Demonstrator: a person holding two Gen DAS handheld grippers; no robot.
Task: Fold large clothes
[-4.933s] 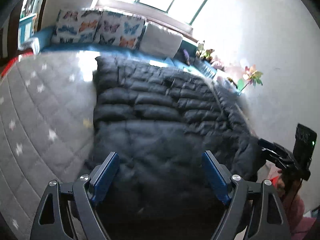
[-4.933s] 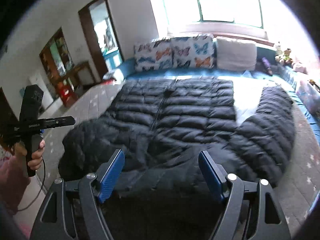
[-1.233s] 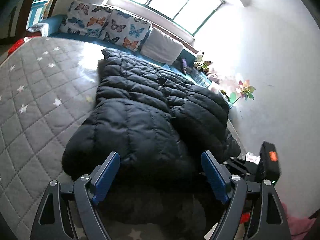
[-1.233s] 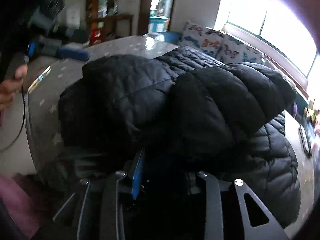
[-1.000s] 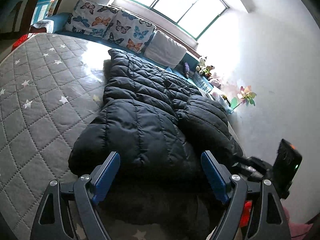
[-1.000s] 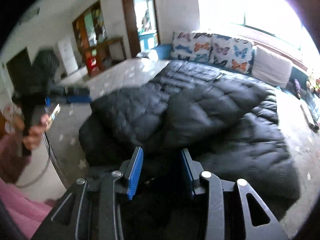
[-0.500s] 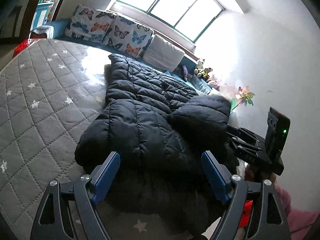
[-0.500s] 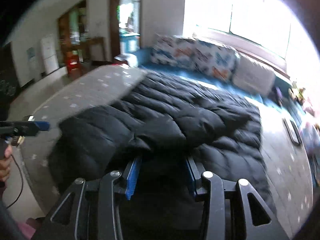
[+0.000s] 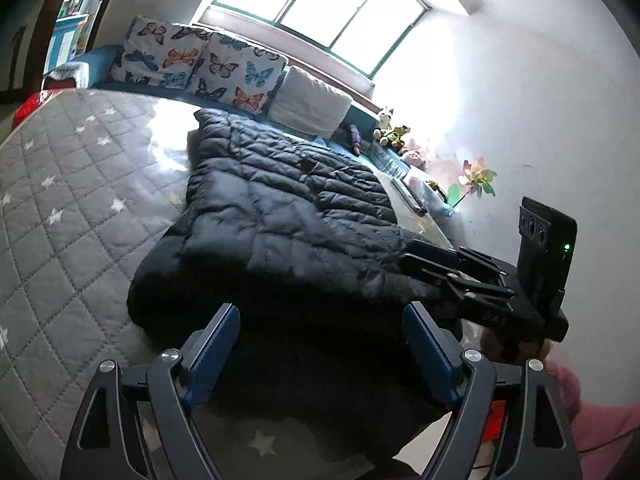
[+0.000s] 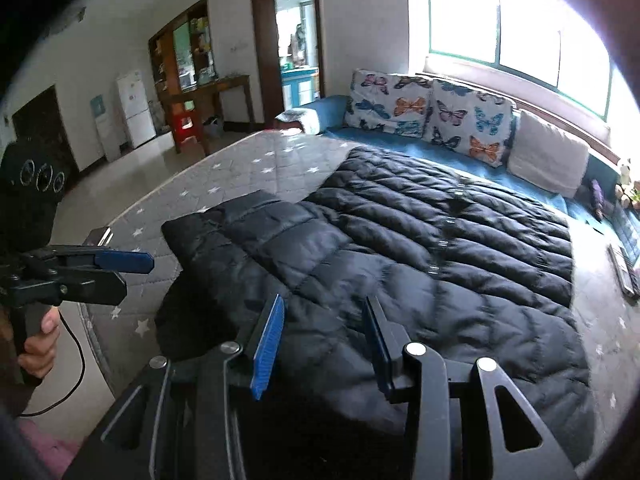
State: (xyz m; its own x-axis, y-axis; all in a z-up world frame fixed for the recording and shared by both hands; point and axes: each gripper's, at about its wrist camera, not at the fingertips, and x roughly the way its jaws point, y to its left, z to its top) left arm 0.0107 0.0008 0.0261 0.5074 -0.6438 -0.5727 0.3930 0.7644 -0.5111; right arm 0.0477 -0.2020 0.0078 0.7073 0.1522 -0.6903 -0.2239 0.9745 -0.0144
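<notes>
- Where the left gripper (image 9: 320, 344) hangs over the near edge of the bed, its blue pads stand wide apart with nothing pinched between them; only the dark near end of the black down coat (image 9: 288, 216) shows below the gap.
- The right gripper (image 10: 324, 332) has its jaws partly apart, and the right wrist view shows daylight and coat surface between the pads, so it grips nothing; it hovers above the coat's near edge.
- In the left wrist view the right gripper reaches in from the right, its fingers just over the coat's right edge.
- In the right wrist view the left gripper sits off to the left, beside the bed's corner, held by a hand (image 10: 38, 348) with a cable trailing down.
- The coat lies spread on the grey star-quilted mattress (image 9: 68, 200), a sleeve folded across its left side.
- Beyond it, butterfly cushions (image 10: 432, 112) and a white pillow (image 10: 548, 156) lean under the window (image 10: 516, 20).
- Soft toys (image 9: 392, 132) and a paper pinwheel (image 9: 476, 178) line the far wall.
</notes>
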